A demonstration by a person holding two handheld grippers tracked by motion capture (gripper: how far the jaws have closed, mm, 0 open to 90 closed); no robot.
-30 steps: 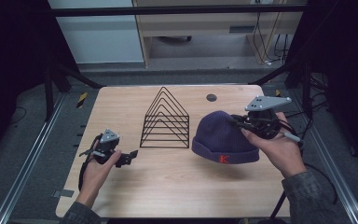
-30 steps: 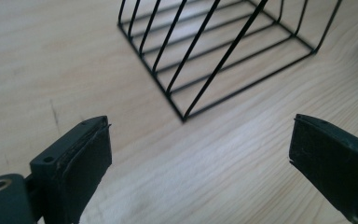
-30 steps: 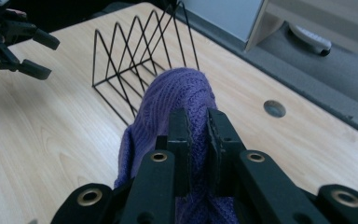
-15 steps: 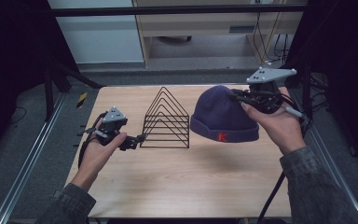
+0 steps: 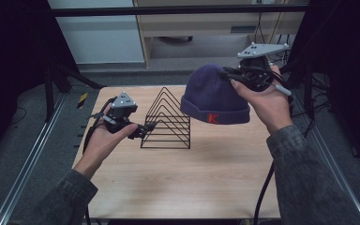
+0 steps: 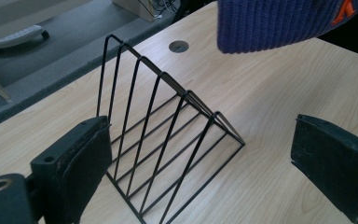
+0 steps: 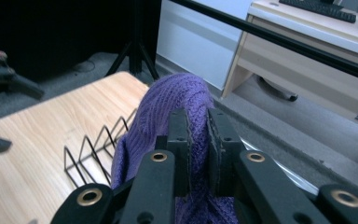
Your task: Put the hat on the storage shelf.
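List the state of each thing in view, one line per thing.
Purple beanie: lifted off the table, hanging from the right gripper, orange K on its cuff facing the camera.
Right gripper: shut on a fold of the beanie's knit.
Left gripper: open, nothing between its jaws, aimed at the rack.
Black wire rack: standing upright on the table, empty.
Table: light wood, bearing the rack.

Purple beanie point(image 5: 214, 96) (orange K), black wire rack point(image 5: 167, 121)
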